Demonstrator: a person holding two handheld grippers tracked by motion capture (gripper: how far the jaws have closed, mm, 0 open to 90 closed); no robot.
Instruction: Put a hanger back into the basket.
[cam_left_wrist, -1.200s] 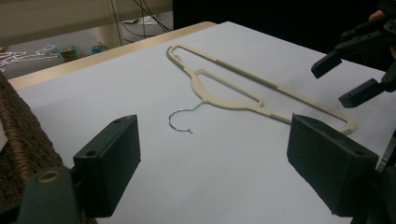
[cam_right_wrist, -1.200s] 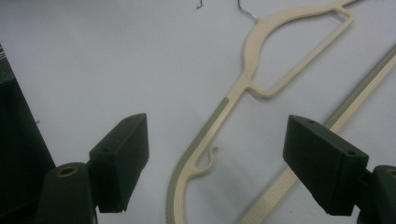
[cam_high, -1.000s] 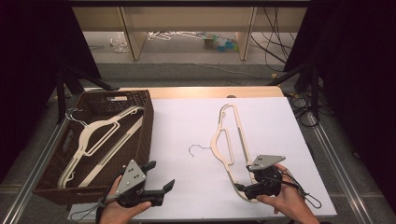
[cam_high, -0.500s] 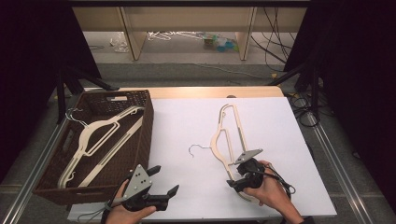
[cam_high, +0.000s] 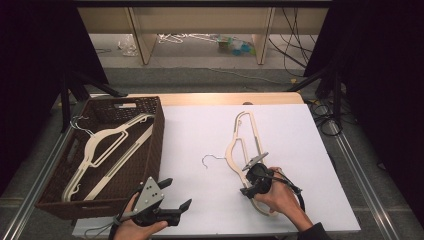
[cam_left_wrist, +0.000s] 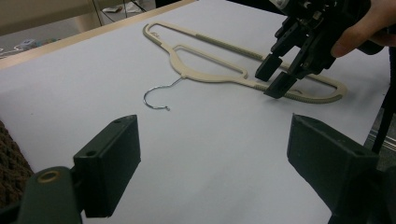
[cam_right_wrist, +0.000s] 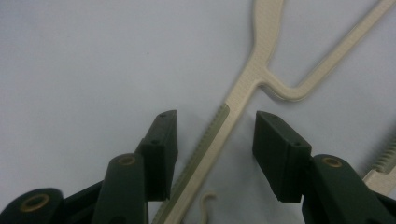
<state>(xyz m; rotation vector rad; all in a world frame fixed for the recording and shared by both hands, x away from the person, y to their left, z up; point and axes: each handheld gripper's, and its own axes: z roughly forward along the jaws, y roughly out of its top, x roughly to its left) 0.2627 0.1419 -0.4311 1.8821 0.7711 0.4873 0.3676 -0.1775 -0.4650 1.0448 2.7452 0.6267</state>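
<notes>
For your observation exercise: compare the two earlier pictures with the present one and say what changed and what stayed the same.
The right gripper moved forward and down over the cream plastic hanger on the white table; its jaws have just been closing and now straddle the hanger's ribbed arm without pressing it. The left gripper stayed open near the table's front edge. The hanger and the brown woven basket holding other hangers did not move.
</notes>
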